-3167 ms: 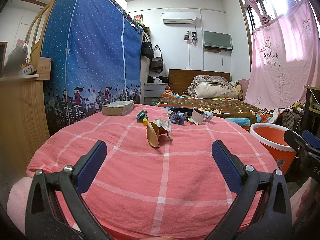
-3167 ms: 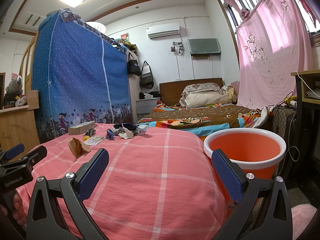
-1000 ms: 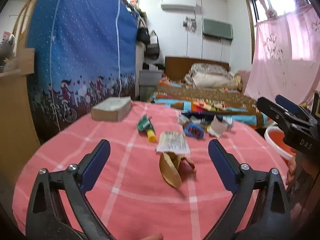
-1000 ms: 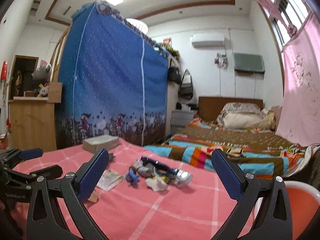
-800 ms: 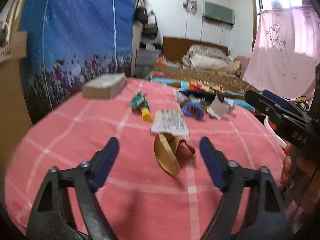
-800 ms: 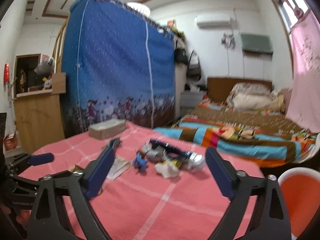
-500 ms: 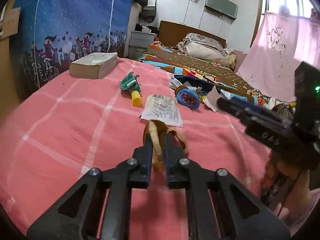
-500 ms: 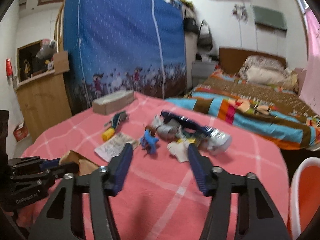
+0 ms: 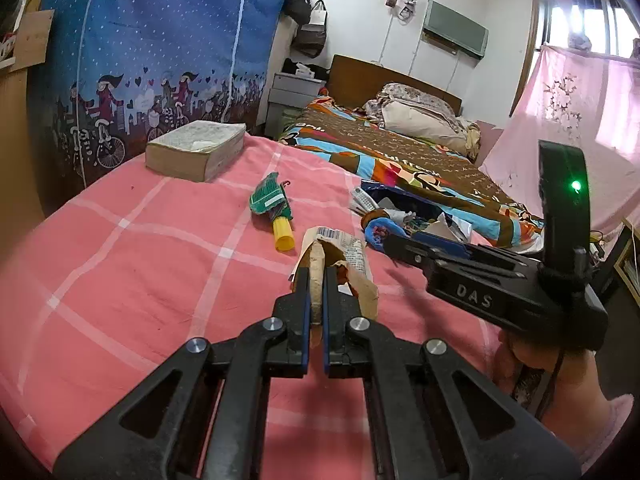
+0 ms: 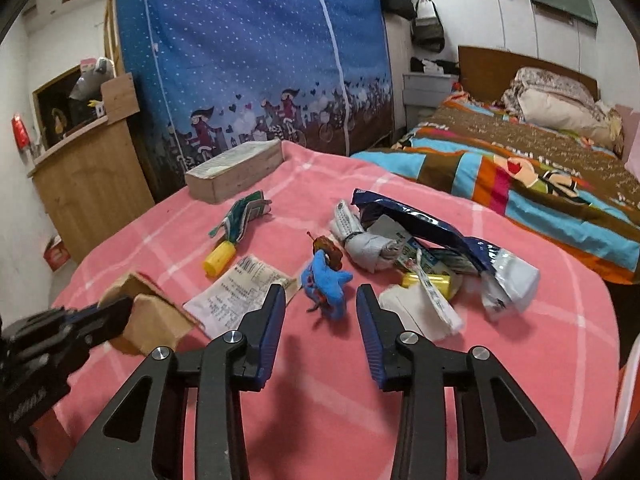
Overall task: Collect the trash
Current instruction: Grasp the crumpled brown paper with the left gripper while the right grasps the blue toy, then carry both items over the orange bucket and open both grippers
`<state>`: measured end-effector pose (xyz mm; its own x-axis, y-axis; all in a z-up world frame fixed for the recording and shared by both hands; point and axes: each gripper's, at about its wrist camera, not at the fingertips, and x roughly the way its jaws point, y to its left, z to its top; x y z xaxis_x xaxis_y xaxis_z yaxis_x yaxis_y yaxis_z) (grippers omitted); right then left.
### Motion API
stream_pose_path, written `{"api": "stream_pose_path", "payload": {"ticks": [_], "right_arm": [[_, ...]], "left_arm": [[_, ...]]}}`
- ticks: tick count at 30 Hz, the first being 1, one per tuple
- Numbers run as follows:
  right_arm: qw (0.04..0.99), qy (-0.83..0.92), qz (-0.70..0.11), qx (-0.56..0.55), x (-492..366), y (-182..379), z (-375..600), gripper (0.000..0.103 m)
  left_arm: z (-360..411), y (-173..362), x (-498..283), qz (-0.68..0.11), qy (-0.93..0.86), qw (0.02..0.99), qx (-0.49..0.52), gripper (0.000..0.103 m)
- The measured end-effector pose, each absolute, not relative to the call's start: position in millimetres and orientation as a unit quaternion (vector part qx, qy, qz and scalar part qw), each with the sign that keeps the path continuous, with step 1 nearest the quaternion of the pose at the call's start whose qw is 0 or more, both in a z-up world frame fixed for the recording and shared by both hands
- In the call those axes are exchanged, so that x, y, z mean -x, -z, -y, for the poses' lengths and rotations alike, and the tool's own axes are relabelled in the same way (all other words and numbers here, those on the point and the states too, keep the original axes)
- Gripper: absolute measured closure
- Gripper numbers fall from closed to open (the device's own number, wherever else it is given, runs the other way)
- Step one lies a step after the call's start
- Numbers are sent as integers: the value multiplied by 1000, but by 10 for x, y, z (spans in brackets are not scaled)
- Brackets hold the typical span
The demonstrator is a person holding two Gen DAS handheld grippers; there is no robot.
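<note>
A: Left wrist view: the left claw (image 9: 315,280) is clenched on the brown scrap (image 9: 320,256), which sits just off the pink surface (image 9: 120,280).

B: And the right claw (image 10: 320,308)?

A: Parted, empty, its fingers either side of the blue scrap (image 10: 326,280).

B: So barely begun?

A: I'd say so. The receipt (image 10: 236,292), wrappers (image 10: 420,232) and yellow-capped piece (image 10: 236,236) lie uncollected; no bin is in sight.
</note>
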<state>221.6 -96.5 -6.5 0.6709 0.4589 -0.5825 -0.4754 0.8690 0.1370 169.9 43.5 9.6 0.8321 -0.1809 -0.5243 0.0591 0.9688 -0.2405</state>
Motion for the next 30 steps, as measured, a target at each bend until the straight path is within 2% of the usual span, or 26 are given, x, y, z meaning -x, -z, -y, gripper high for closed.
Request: {"api": "stream_pose_path", "payload": {"ticks": [3,5,8,19,30], "right_arm": [[909,-256,-329,13,-2283,93,930,70],[907,-256,-335,15,-2290,119,917,85],[907,-256,-334,12,-2275,123,936,91],[916,-274,-294,13,-1937,80,1048,91],[948,-270,-161,-38,-1420,-178,1551,91]], "left_arm": [[-476,-67,-1742,-290,60,948,118,95],[-504,-58,-1760,-293,59,946,126,95],[-519,-51,-1769,-294,59,945,134,95],[-490,-47,-1696,-279,66,949,134,95],[-83,-326,-1446,-198,114,970,82,95]]}}
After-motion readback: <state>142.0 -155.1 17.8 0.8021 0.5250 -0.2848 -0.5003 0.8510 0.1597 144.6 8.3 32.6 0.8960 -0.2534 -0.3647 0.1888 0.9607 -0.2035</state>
